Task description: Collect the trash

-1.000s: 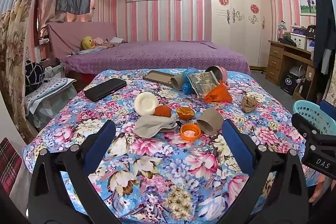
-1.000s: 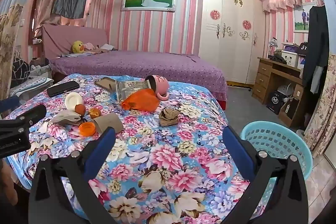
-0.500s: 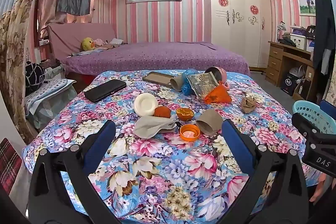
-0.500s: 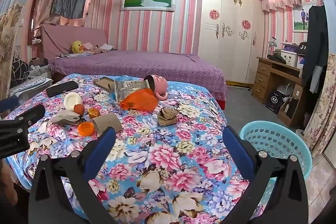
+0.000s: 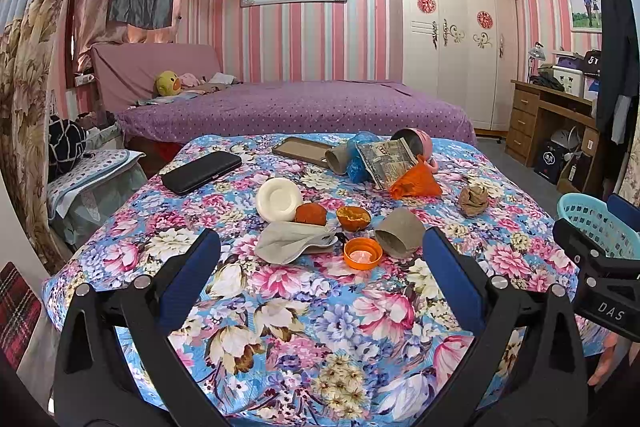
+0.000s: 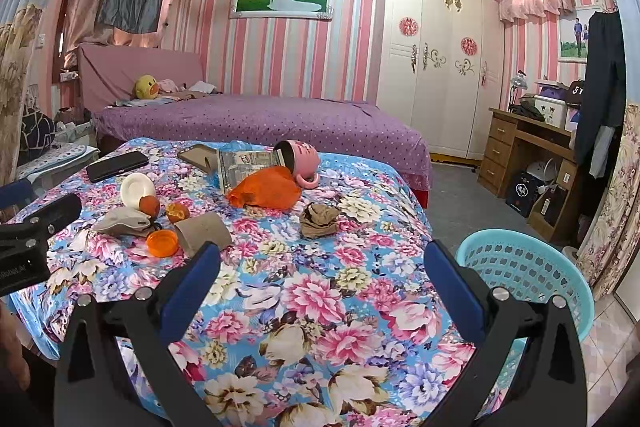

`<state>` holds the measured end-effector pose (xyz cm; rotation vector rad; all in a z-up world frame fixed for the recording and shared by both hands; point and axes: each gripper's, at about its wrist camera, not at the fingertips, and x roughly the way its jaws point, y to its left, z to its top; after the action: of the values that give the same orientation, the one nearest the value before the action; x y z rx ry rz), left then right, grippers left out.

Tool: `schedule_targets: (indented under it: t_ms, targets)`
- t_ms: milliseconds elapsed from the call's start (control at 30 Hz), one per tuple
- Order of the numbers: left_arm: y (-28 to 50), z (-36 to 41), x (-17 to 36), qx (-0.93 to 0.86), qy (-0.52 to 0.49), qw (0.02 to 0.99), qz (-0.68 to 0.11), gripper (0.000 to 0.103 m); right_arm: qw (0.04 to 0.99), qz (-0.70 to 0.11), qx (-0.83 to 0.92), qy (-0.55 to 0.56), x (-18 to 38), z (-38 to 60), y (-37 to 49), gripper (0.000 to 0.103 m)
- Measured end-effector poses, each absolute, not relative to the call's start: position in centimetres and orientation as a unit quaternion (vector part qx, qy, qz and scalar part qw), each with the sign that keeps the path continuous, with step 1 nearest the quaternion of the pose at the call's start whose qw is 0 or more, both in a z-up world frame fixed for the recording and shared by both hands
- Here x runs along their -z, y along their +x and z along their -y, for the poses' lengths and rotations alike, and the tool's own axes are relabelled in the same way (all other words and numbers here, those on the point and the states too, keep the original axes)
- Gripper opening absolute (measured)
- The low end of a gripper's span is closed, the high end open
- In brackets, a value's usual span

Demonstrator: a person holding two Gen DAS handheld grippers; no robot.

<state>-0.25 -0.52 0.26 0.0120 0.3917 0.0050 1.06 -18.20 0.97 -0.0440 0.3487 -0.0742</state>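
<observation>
Left wrist view: left gripper point(image 5: 320, 267) spread wide, holding nothing, hanging over the near edge of the table point(image 5: 304, 339).
Phone point(image 5: 201, 172): far left and not trash; a careless sweep could take it too.
Peels point(image 5: 352, 217): mid-table beside the orange lid point(image 5: 362, 253); soft and likely to slip from the pads.
Paper wad point(image 6: 319, 220): right of centre, light, may roll.
Right gripper point(image 6: 320, 291): also spread, empty.
Basket point(image 6: 532, 275): off the table's right edge, so a drop could miss.

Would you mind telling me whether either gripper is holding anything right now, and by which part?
Nothing is held: the left gripper and right gripper are both open and empty.
</observation>
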Motion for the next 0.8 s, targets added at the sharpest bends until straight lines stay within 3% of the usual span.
schedule_targets:
  t_ms: [800]
  targets:
    - [-0.42,-0.03,-0.34,-0.003,0.006,0.981,-0.195,0.098,0.984,-0.171,0.039,-0.017,-0.80,18.55,1.01,0.099]
